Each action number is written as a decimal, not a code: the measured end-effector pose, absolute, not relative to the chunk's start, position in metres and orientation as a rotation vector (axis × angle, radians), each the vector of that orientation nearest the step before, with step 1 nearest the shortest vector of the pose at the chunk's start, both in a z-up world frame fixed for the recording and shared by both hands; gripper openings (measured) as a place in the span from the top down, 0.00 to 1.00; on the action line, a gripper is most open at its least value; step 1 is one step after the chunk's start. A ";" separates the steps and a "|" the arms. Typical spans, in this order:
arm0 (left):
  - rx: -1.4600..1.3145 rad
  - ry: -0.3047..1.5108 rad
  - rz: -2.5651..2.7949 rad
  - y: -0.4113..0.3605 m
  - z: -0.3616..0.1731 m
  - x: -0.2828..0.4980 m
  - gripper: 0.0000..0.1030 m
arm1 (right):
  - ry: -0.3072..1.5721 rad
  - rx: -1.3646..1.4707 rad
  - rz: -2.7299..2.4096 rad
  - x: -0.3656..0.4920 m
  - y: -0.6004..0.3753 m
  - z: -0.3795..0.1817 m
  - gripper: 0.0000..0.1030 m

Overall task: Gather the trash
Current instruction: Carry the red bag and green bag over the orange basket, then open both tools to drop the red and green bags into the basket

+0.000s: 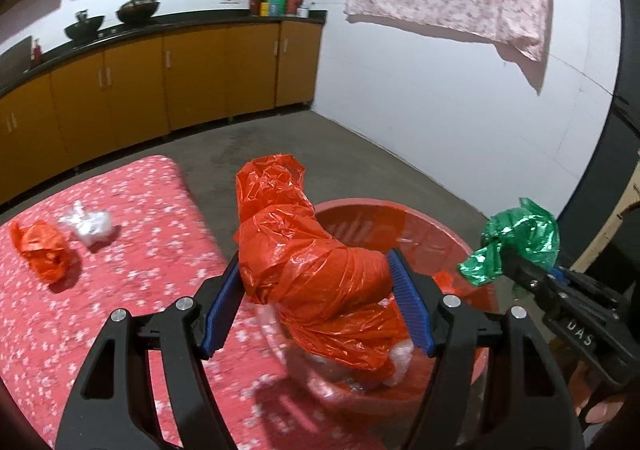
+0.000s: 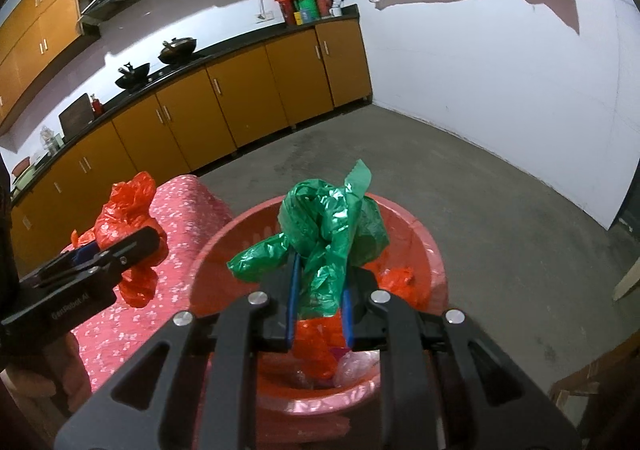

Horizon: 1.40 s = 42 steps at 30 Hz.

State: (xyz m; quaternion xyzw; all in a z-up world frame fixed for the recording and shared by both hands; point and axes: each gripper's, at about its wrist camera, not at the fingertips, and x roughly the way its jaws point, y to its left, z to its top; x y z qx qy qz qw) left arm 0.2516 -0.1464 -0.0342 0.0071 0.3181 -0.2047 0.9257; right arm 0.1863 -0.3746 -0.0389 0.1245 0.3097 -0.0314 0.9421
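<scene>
With your left gripper (image 1: 316, 290) clamped on the orange bag (image 1: 304, 250) and your right gripper (image 2: 320, 302) pinching the green bag (image 2: 324, 234), both hang directly over the red basin (image 2: 432, 250), so release straight down.

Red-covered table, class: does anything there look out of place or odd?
Yes. Two crumpled bags still lie loose on the table: an orange plastic bag and a white plastic bag, while the other bags are at the red basin.
</scene>
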 end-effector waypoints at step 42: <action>-0.040 0.724 -0.342 -0.115 -0.060 0.262 0.05 | 0.594 0.282 -0.092 0.191 -0.373 -0.045 0.27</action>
